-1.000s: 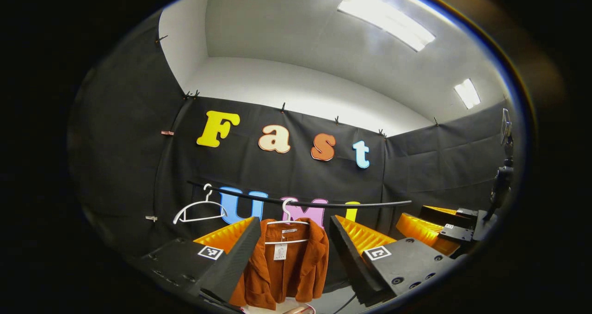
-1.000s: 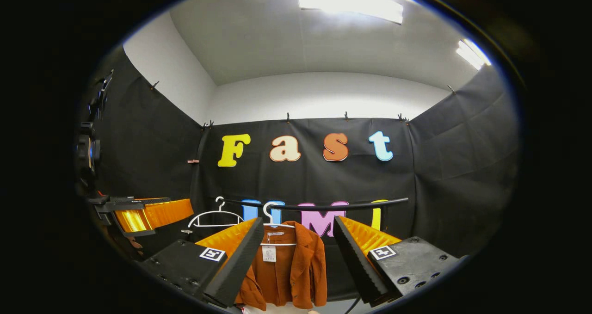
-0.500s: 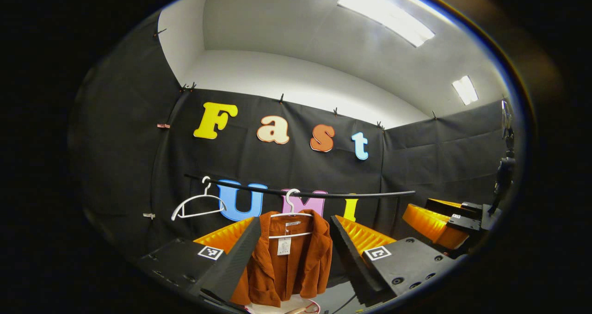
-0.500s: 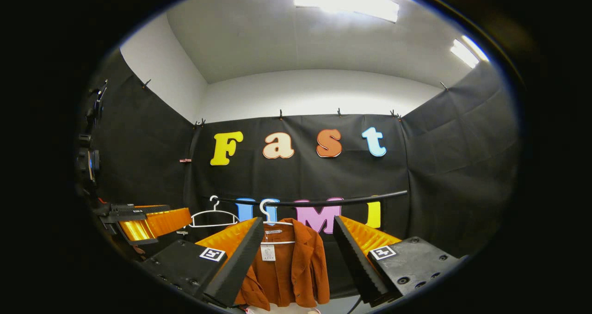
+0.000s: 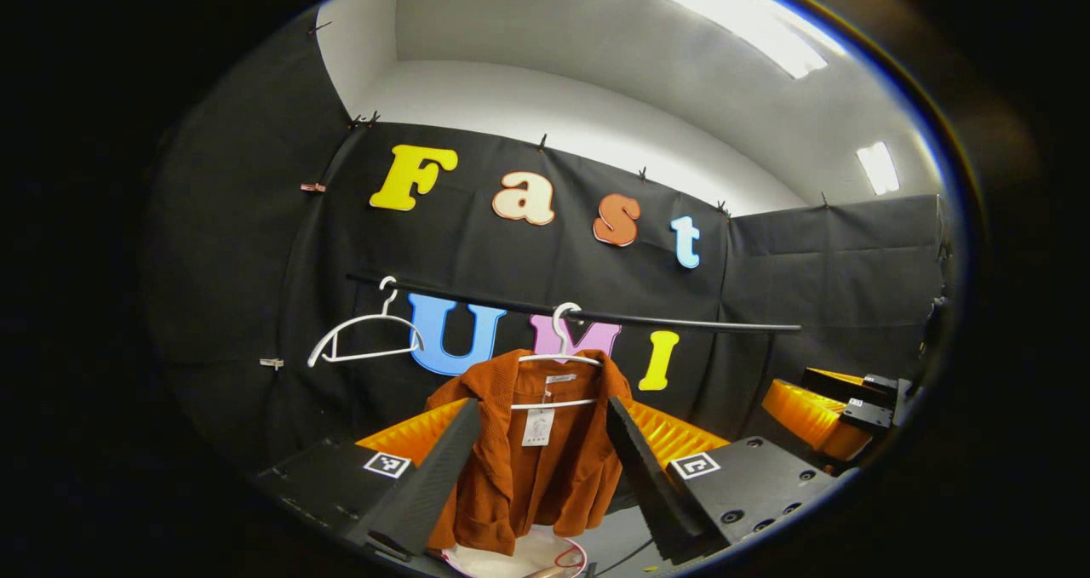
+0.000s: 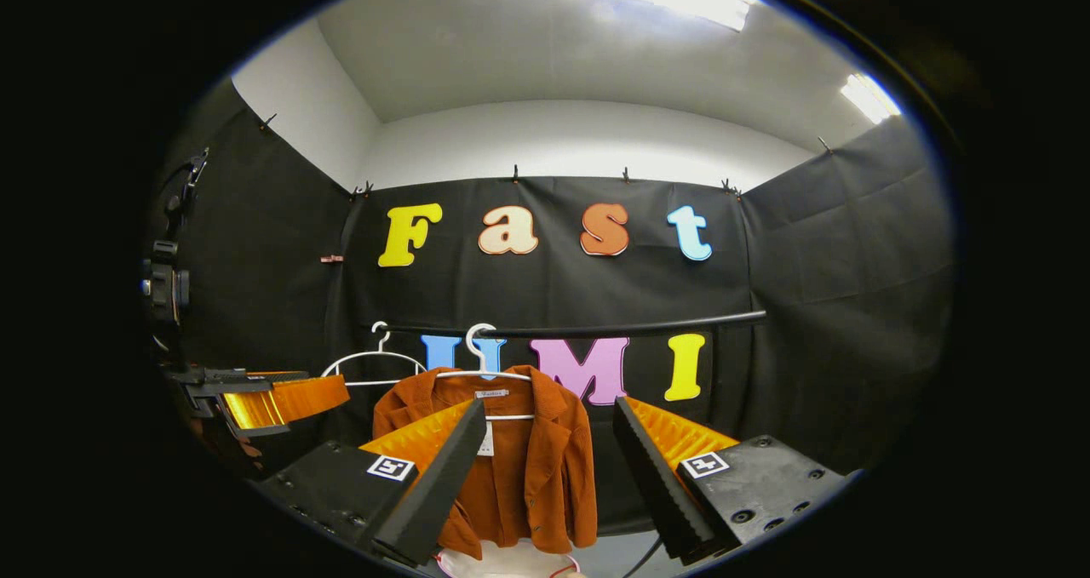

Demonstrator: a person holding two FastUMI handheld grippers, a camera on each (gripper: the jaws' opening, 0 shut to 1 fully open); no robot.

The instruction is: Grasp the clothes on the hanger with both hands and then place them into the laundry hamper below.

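Observation:
A rust-orange corduroy jacket (image 5: 532, 467) (image 6: 528, 467) hangs on a white hanger (image 5: 558, 352) (image 6: 485, 367) from a black rail (image 5: 681, 323) (image 6: 613, 329). A white tag dangles at its collar. Below it peeks the pale rim of the laundry hamper (image 5: 519, 557) (image 6: 502, 561). My left gripper (image 5: 536, 467) is open, its fingers framing the jacket from a distance. My right gripper (image 6: 545, 467) is open too, well short of the garment. In the left gripper view the right gripper (image 5: 817, 408) shows at the far right; in the right gripper view the left gripper (image 6: 264, 397) shows at the far left.
A second, bare white hanger (image 5: 362, 340) (image 6: 370, 361) hangs on the rail left of the jacket. Black cloth walls close the booth on three sides. A dark stand with a device (image 6: 166, 289) rises at the far left of the right gripper view.
Both views have tilted downward, so the rail and jacket sit higher in the frames and more of the jacket and hamper rim shows. Both grippers stay open.

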